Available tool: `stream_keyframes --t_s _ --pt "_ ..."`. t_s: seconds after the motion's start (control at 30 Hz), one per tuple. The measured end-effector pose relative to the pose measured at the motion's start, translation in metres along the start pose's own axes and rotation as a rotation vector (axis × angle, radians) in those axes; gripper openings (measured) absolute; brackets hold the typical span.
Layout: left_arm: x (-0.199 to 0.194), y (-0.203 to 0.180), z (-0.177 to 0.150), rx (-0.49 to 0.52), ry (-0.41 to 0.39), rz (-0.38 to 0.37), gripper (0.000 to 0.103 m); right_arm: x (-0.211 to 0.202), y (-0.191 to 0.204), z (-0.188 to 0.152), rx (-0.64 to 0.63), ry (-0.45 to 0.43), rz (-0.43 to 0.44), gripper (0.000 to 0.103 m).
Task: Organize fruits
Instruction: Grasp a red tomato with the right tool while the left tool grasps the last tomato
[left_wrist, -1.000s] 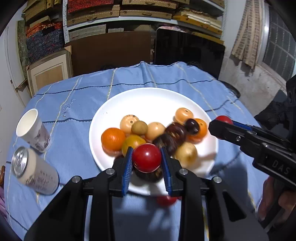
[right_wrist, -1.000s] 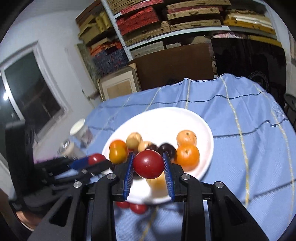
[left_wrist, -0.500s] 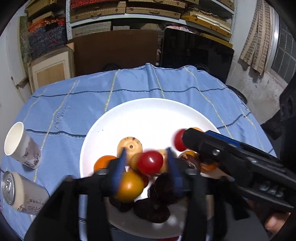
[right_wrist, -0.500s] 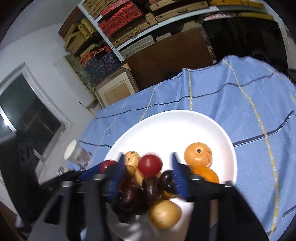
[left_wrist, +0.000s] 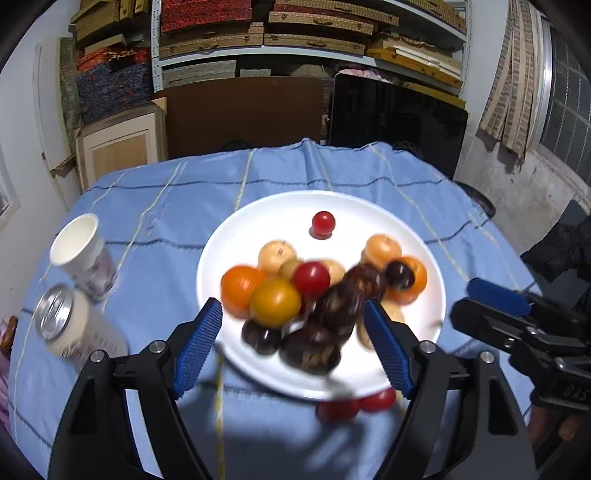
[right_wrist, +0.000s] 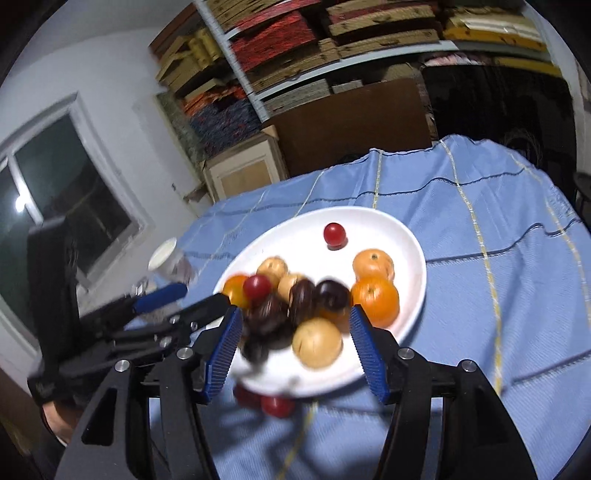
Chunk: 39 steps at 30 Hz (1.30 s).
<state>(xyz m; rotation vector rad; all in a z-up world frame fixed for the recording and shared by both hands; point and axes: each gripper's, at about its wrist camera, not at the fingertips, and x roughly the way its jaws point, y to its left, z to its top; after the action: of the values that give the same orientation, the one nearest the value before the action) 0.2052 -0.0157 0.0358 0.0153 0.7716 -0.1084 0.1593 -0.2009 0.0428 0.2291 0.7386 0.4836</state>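
A white plate (left_wrist: 354, 206) (right_wrist: 399, 229) on the blue tablecloth holds a pile of orange, tan, yellow and dark fruits. One red tomato (left_wrist: 310, 280) (right_wrist: 256, 286) rests on the pile. Another red tomato (left_wrist: 323, 222) (right_wrist: 334, 234) lies alone on the plate's far part. Two red tomatoes (left_wrist: 354, 404) (right_wrist: 271, 402) lie on the cloth by the plate's near rim. My left gripper (left_wrist: 295, 343) is open and empty over the near rim. My right gripper (right_wrist: 293, 349) is open and empty over the near fruits.
A white paper cup (left_wrist: 83, 253) (right_wrist: 168, 260) and a drink can (left_wrist: 70, 328) stand left of the plate. The table's far edge meets a brown board (left_wrist: 243, 118) and shelves. The right gripper's body (left_wrist: 524, 332) is at the right of the left wrist view.
Both grippers opened and let go of their red tomatoes. One tomato now sits on the pile, the other on the plate's far part. Both grippers pulled back toward the near rim.
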Motion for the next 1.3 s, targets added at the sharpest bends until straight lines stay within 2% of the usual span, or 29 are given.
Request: stream_keyframes --t_s 0.13,0.3,0.4,0.5,0.67,0.77,0.87,1.0,1.17,1.3 --pt "-0.009 0.005 -0.024 -0.027 0.011 0.002 0.082 -0.009 0.009 -0.017 -0.045 0.001 -0.014 0.061" --pt "-0.011 0.012 -0.052 -0.039 0.054 0.018 0.083 -0.009 0.02 -0.037 -0.102 0.031 -0.039 0.061" --pt "-0.011 0.016 -0.062 -0.035 0.057 0.038 0.084 -0.004 0.025 -0.048 -0.155 0.058 -0.081 0.061" --pt "-0.01 0.023 -0.067 -0.046 0.055 0.034 0.084 0.008 0.026 -0.055 -0.166 0.113 -0.074 0.061" --pt "-0.003 0.035 -0.071 -0.071 0.07 0.035 0.084 0.031 0.039 -0.064 -0.225 0.176 -0.117 0.06" --pt "0.002 0.036 -0.072 -0.068 0.084 0.032 0.084 0.046 0.045 -0.068 -0.262 0.233 -0.15 0.051" --pt "0.006 0.035 -0.075 -0.054 0.094 0.031 0.084 0.053 0.05 -0.068 -0.29 0.237 -0.169 0.044" --pt "0.011 0.032 -0.077 -0.039 0.109 0.026 0.084 0.062 0.054 -0.068 -0.31 0.242 -0.169 0.041" --pt "0.012 0.031 -0.076 -0.047 0.118 0.003 0.084 0.065 0.053 -0.067 -0.312 0.238 -0.131 0.029" --pt "0.008 0.03 -0.075 -0.049 0.109 -0.01 0.084 0.054 0.043 -0.063 -0.26 0.23 -0.105 0.029"
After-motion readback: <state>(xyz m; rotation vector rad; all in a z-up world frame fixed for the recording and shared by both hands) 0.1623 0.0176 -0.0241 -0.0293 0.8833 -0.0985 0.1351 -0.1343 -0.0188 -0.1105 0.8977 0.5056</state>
